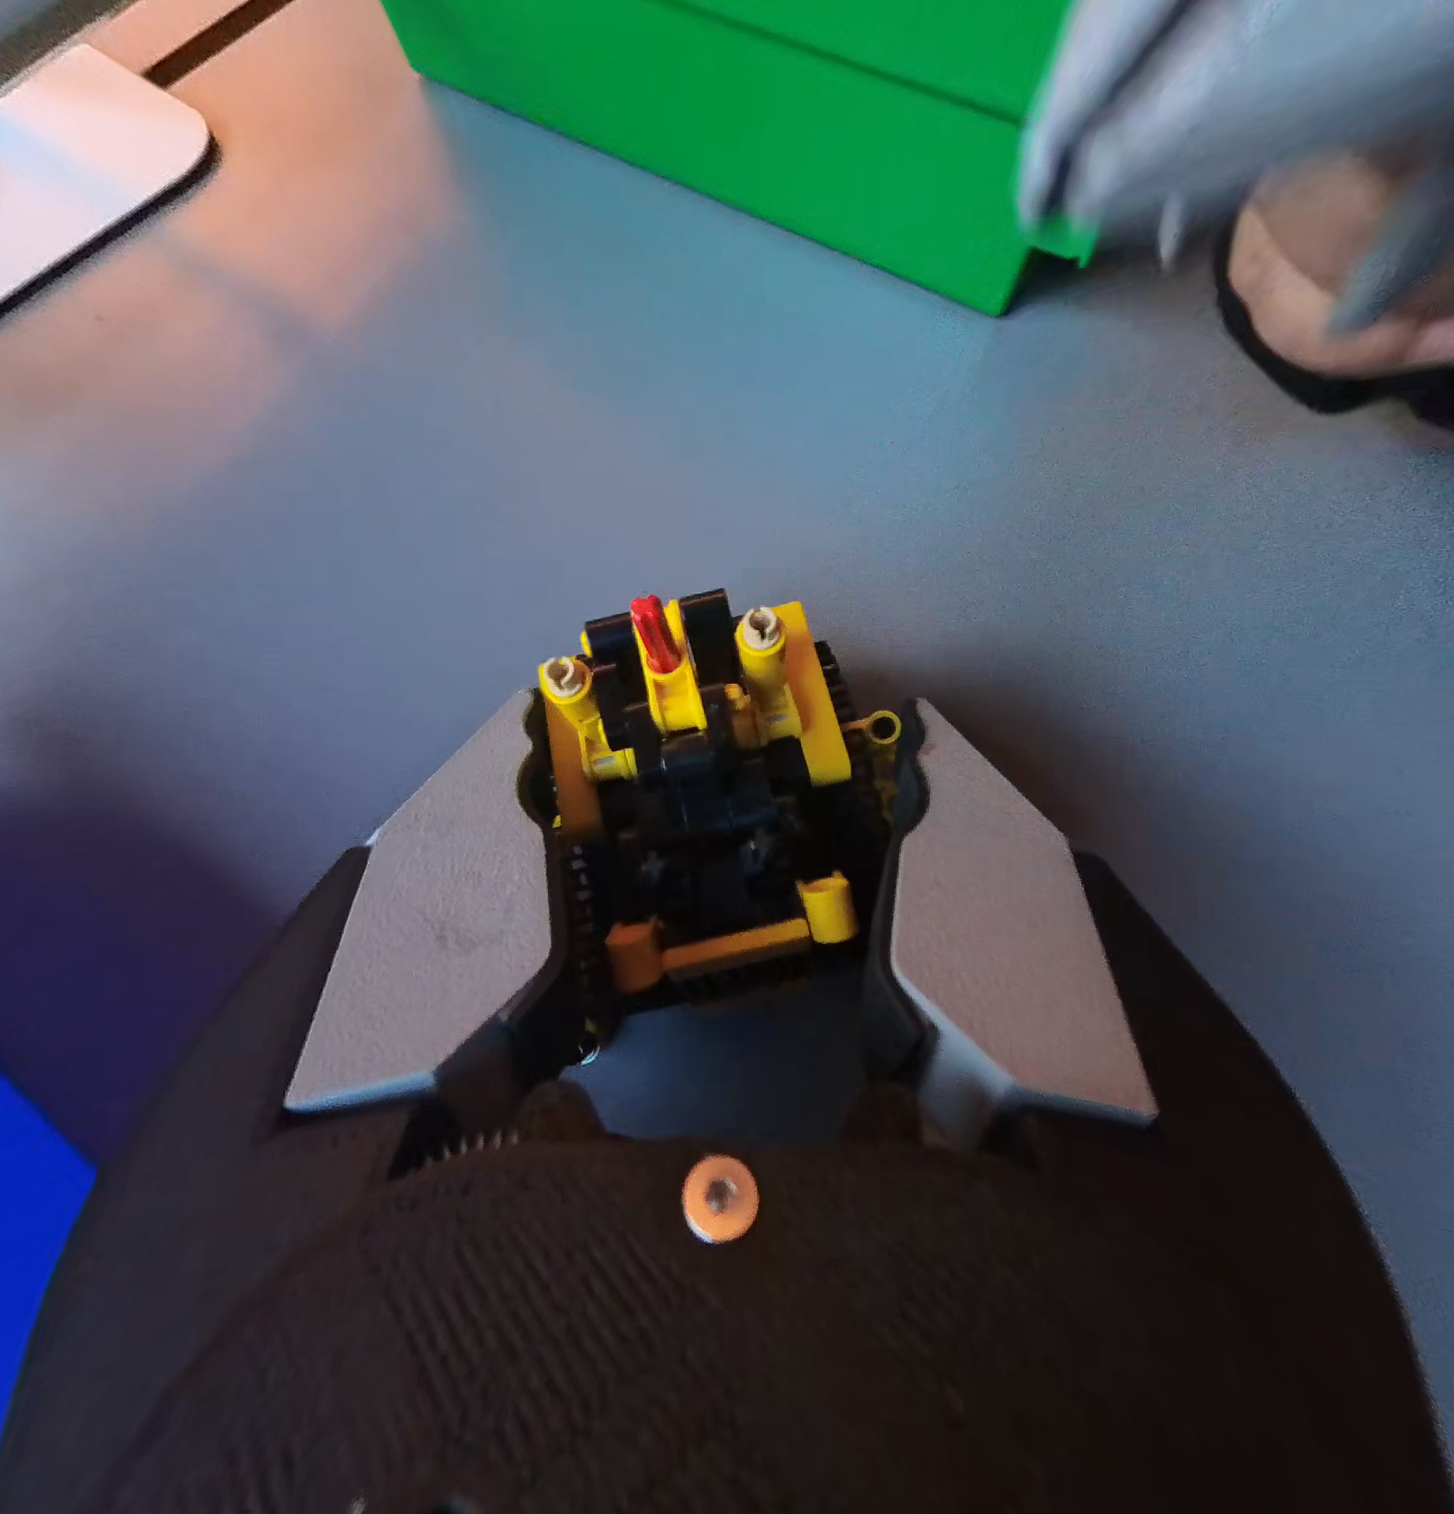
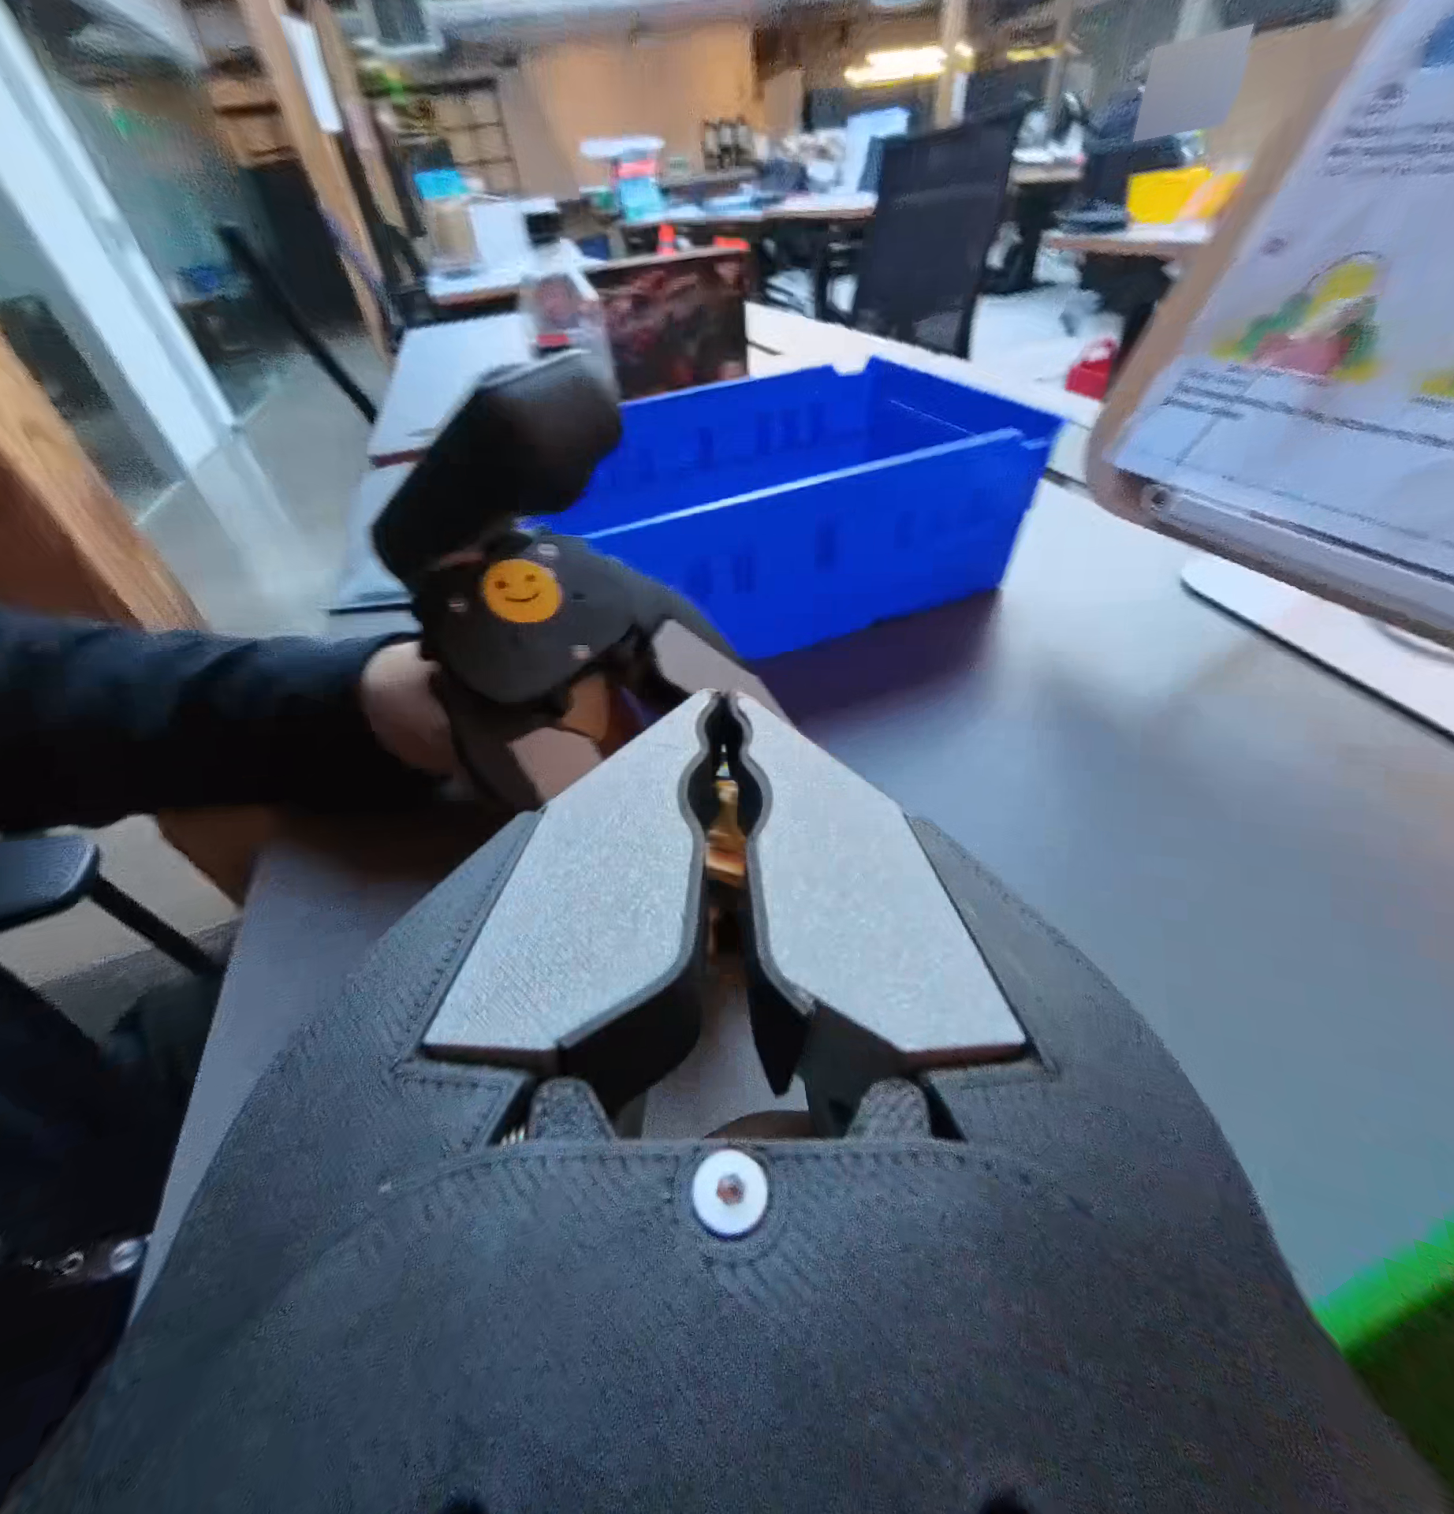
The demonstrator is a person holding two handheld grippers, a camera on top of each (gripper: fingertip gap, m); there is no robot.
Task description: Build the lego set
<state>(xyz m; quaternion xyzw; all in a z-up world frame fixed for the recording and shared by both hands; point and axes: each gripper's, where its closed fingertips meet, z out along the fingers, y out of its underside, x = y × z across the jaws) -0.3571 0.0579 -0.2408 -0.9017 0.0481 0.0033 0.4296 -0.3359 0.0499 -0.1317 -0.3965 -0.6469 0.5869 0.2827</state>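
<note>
the right gripper [image 2: 722, 713] has its jaws pressed nearly together on a small yellowish piece [image 2: 725, 827], mostly hidden between the fingers. the left gripper [image 1: 720, 721] pinches the yellow-and-black lego model [image 1: 707, 803] above the grey table [image 1: 543, 459]. the other gripper is a blur at the left wrist view's top right. bare table lies ahead, bounded by the green box [image 1: 756, 123] and the blue bin [image 2: 830, 508].

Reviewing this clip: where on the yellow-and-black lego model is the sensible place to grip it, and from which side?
Across its two long flanks, low on the black body, from the rear, as the left gripper does now. The lego model has fairly flat sides there, while its top bristles with a red axle and yellow pins, which would likely slip or pop off.
</note>
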